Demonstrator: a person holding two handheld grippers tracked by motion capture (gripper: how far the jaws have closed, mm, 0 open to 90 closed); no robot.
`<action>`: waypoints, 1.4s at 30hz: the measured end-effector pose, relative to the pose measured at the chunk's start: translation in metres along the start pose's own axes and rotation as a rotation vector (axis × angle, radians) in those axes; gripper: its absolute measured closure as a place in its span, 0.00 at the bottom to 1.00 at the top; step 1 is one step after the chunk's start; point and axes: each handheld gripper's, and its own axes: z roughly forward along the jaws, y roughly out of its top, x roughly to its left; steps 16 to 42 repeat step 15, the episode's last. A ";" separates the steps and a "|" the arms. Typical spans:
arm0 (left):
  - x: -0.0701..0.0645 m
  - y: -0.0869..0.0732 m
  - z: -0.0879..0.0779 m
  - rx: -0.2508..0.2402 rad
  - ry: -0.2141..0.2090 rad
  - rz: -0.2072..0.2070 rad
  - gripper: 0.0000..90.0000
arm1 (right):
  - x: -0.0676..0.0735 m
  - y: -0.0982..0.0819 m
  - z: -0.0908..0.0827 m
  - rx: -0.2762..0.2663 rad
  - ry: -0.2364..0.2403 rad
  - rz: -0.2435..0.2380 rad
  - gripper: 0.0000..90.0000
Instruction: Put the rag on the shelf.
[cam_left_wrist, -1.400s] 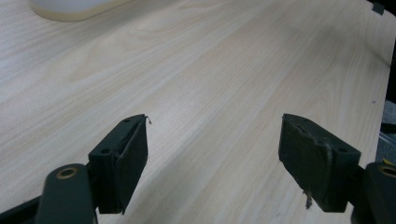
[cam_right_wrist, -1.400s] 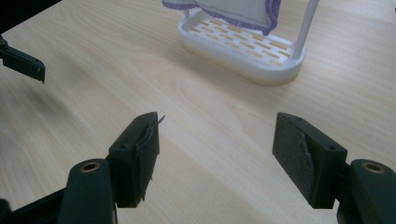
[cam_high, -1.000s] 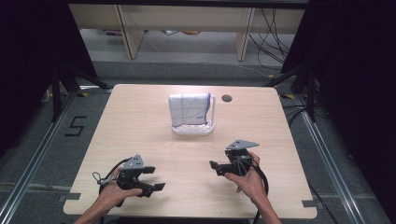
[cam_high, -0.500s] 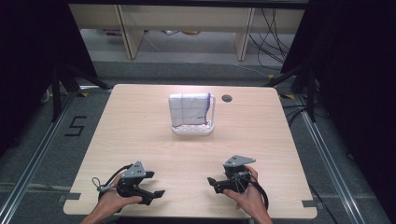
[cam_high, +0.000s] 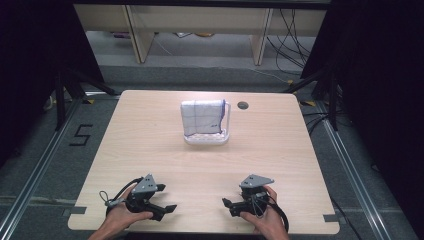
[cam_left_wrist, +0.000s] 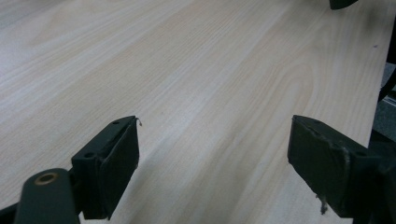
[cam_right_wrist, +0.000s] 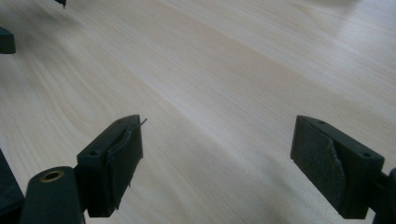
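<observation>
A white cloth with blue grid lines (cam_high: 202, 118) hangs over a small white rack (cam_high: 208, 140) at the table's middle back. Near the front edge a hand holds my left gripper (cam_high: 170, 209) low over the wood, jaws pointing right. My right gripper (cam_high: 227, 205) faces it, jaws pointing left. In the left gripper view the left gripper (cam_left_wrist: 215, 154) stands open over bare wood. In the right gripper view the right gripper (cam_right_wrist: 217, 154) is open too; its jaws have just been opening, with nothing between them. Both are far from the cloth.
The light wooden table (cam_high: 150, 145) has a dark round cable hole (cam_high: 243, 105) at the back right. Black frame posts and cables stand around the table. A floor mark "5" (cam_high: 81, 135) lies at the left.
My right gripper has come back toward the table's front edge and sunk lower. The left gripper has hardly moved. The cloth and rack are as before.
</observation>
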 end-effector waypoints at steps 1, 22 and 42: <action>0.000 0.000 0.001 -0.002 -0.008 -0.015 0.18 | 0.000 0.000 0.000 -0.001 -0.003 -0.001 0.20; 0.003 -0.001 0.002 0.003 0.002 -0.025 0.18 | 0.000 -0.001 0.003 0.013 -0.007 0.009 0.20; 0.003 -0.001 0.002 0.003 0.002 -0.025 0.18 | 0.000 -0.001 0.003 0.013 -0.007 0.009 0.20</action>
